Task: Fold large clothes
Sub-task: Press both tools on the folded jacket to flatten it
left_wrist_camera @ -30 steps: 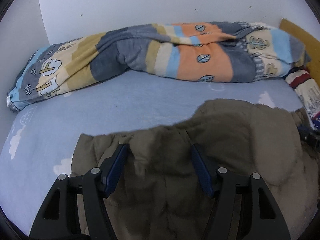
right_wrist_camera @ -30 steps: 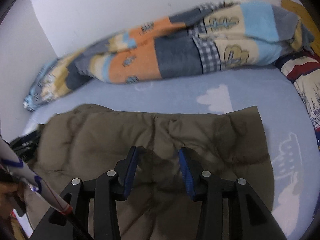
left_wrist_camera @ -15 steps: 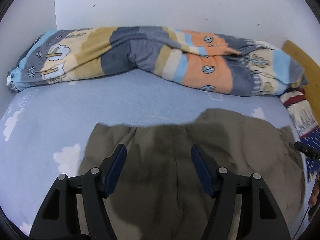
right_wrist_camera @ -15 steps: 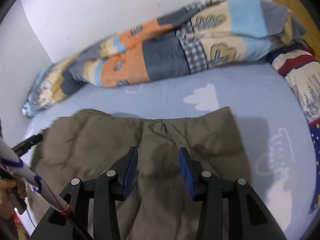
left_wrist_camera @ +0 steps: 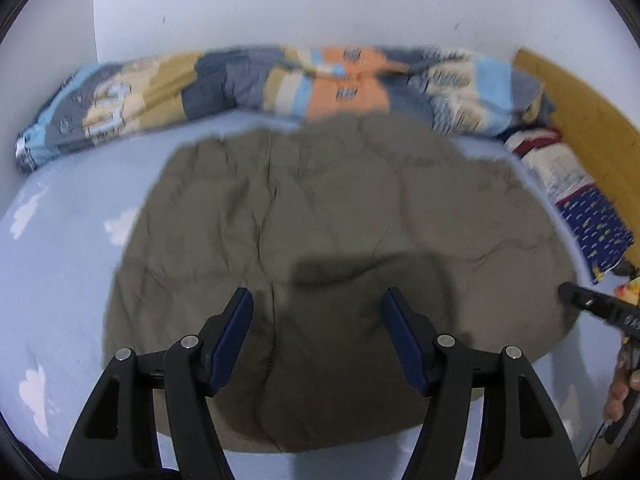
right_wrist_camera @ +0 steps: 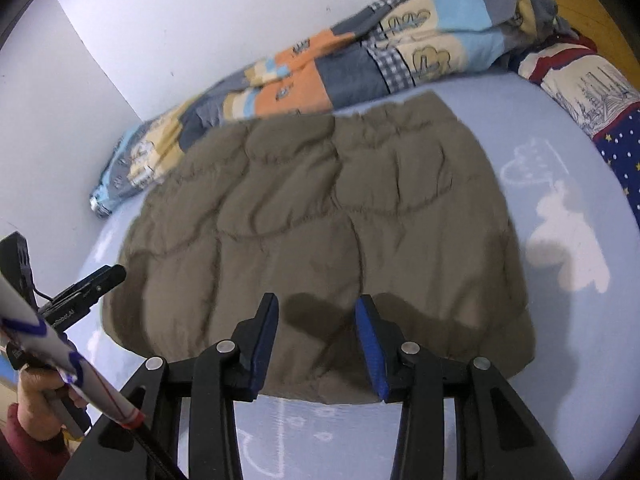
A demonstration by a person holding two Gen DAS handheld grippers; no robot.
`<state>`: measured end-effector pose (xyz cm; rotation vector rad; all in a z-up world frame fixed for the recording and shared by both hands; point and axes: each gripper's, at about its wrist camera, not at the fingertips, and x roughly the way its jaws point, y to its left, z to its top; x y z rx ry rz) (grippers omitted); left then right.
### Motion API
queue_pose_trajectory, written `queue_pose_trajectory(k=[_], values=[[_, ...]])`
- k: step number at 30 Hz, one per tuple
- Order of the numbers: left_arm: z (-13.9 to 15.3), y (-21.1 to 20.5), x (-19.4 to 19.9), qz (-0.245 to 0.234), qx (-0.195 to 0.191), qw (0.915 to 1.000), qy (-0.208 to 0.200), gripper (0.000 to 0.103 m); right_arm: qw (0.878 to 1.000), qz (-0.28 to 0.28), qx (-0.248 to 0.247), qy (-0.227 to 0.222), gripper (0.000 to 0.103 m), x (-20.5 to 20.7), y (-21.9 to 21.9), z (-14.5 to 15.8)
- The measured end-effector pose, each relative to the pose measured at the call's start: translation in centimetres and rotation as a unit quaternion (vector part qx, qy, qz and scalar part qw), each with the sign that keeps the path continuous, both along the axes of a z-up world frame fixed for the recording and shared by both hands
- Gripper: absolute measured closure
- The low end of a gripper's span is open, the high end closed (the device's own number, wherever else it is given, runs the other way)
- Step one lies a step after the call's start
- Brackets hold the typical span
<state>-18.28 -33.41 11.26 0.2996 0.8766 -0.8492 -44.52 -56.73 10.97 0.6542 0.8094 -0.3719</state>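
Olive quilted jacket (right_wrist_camera: 320,216) is laid flat on the blue sheet (right_wrist_camera: 552,184), its far edge touching the patchwork duvet (right_wrist_camera: 320,60). Both the left gripper (left_wrist_camera: 318,336) and right gripper (right_wrist_camera: 316,340) are held wide apart, nothing grasped. Slippery padding could be expected to spring open if only one layer is pinched. No containers are seen.

left tool (left_wrist_camera: 318,318): jaws apart, empty | right tool (right_wrist_camera: 317,322): jaws apart, empty
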Motion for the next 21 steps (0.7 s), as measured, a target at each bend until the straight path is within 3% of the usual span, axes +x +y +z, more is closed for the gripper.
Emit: queue_pose_trajectory(k=[4,6,9,13,17,21], values=[[-1.3,0.3,1.6,0.016,-0.008,0.9998,0.005,0.031,0.999,-0.042,0.021,0.006,0.069,-1.3,-3.3,-2.6],[-1.7,0.2,2.6,0.022,-0.011,0.9996,0.01,0.028,0.998,-0.056,0.022,0.009,0.083,-2.0,-4.6,-3.2],[-2.3,0.0,3.9,0.033,-0.018,0.9993,0.007,0.028,0.996,-0.077,0.037,0.003,0.091,-2.9,-7.0,-4.2],[-1.2,1.3,4.3,0.052,-0.026,0.9983,0.005,0.028,0.994,-0.103,0.033,0.009,0.092,-3.7,-7.9,-3.7],[1.6,4.8,4.4,0.079,-0.039,0.9961,-0.005,0.028,0.995,-0.1,-0.02,0.011,0.087,-4.6,-6.2,-0.5],[2.1,9.0,3.7,0.108,-0.035,0.9935,-0.002,0.028,0.996,-0.089,-0.024,-0.005,0.081,-6.0,-3.7,1.7]])
